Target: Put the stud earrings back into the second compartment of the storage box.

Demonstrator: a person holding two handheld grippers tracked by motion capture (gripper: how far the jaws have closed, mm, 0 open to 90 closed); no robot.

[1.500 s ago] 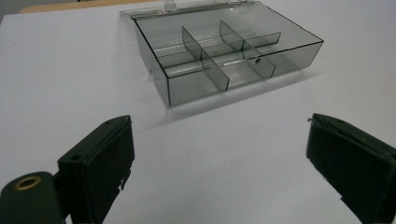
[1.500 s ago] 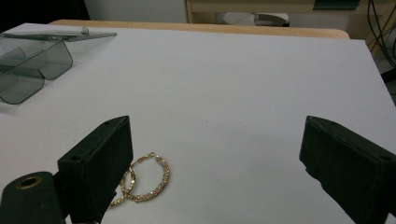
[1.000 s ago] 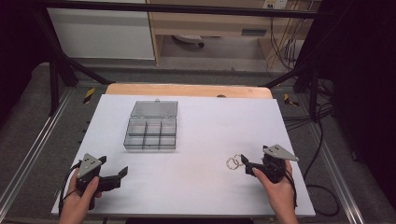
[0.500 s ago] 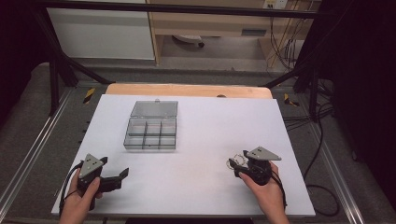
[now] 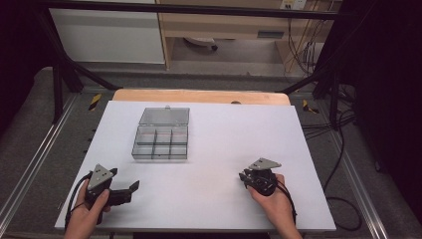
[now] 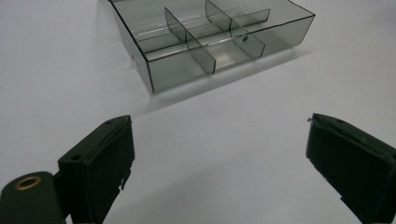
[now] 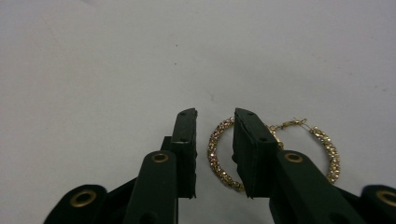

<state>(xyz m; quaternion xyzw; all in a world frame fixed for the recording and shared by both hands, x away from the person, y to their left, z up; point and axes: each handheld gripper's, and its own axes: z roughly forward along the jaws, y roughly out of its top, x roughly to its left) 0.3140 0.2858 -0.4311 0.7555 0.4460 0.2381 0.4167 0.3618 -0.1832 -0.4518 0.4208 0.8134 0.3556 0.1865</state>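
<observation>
Seen from above, a person's two forearms enter at the bottom of the frame over a white table [image 5: 219, 134]. The left gripper [image 5: 130, 188], at lower left, lies low and points right, its jaws spread wide on bare table. The right gripper [image 5: 245, 177], at lower right, tips steeply down with the hand [image 5: 271, 201] behind it. Its jaws are nearly together, a narrow gap straddling the rim of a gold hoop earring [image 7: 215, 156]; a second earring [image 7: 324, 144] lies just beside. A clear divided box [image 5: 160, 142] sits open left of centre.
</observation>
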